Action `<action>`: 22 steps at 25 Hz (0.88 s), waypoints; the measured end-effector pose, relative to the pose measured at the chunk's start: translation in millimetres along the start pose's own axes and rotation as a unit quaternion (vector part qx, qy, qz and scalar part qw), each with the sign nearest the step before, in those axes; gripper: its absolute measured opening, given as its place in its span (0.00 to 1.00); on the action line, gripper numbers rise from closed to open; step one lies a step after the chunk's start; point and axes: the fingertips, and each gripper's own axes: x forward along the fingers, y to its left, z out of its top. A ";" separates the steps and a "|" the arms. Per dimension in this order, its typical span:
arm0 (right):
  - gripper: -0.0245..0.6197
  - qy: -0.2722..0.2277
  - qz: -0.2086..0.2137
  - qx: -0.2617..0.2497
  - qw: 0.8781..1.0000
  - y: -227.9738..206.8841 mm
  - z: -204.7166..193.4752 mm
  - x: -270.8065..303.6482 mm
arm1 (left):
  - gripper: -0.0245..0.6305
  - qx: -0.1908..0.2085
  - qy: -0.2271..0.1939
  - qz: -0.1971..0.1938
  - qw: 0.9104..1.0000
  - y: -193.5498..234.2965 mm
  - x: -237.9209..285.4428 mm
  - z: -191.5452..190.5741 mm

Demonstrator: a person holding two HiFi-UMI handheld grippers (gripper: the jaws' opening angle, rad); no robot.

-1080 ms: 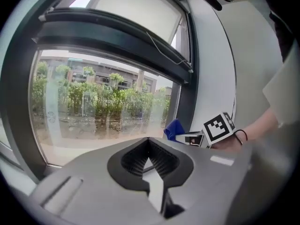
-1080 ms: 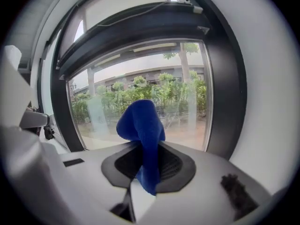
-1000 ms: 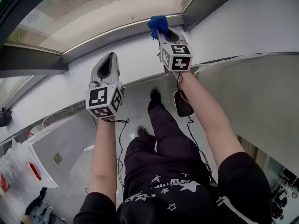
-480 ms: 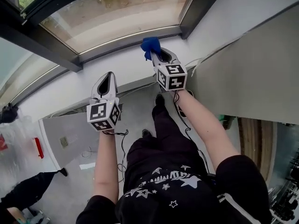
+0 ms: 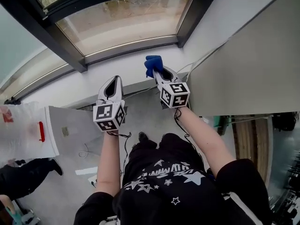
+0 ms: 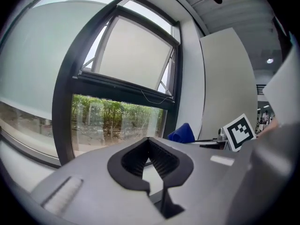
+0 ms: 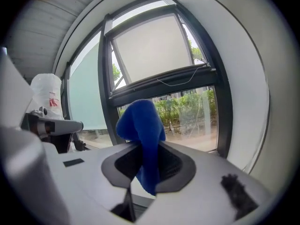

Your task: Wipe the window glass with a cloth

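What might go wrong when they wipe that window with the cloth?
The blue cloth is only a small wad pinched in the right gripper, so the hard jaw tips might scrape the window glass, or the cloth might slip out under pressure. Cables lie on the floor by the person's feet, a possible trip hazard.

The window glass (image 5: 122, 20) stands ahead of both tools, above a strip of wall (image 5: 117, 67). The right hand-held gripper (image 5: 158, 73) is nearer that wall than the left hand-held gripper (image 5: 114, 80), which sits apart to its left. A cloth (image 5: 153, 63) sits between the right one's jaws, sticking out toward the glass. A panel (image 5: 248, 55) stands at the right, and the floor (image 5: 75, 139) lies below.
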 end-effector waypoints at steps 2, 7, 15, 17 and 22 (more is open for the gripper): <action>0.15 -0.005 0.009 -0.001 1.000 -1.8 7.9 -13.4 | 0.05 -0.003 -0.003 0.011 1.000 -8.2 -9.7 5.9; 0.15 -0.023 0.041 -0.007 0.999 -9.1 26.4 -49.7 | 0.05 0.010 -0.025 0.024 0.999 -44.1 -34.6 25.1; 0.15 -0.011 0.065 -0.006 0.998 -23.2 13.8 -128.0 | 0.05 0.022 -0.026 0.023 0.999 -117.0 -71.8 14.7; 0.15 -0.013 0.069 -0.001 0.998 -23.0 8.9 -146.9 | 0.05 0.025 -0.026 0.023 0.999 -133.9 -81.9 11.0; 0.15 -0.021 0.092 -0.009 0.996 -25.0 8.6 -191.0 | 0.05 0.027 -0.032 0.024 0.999 -173.8 -101.6 6.2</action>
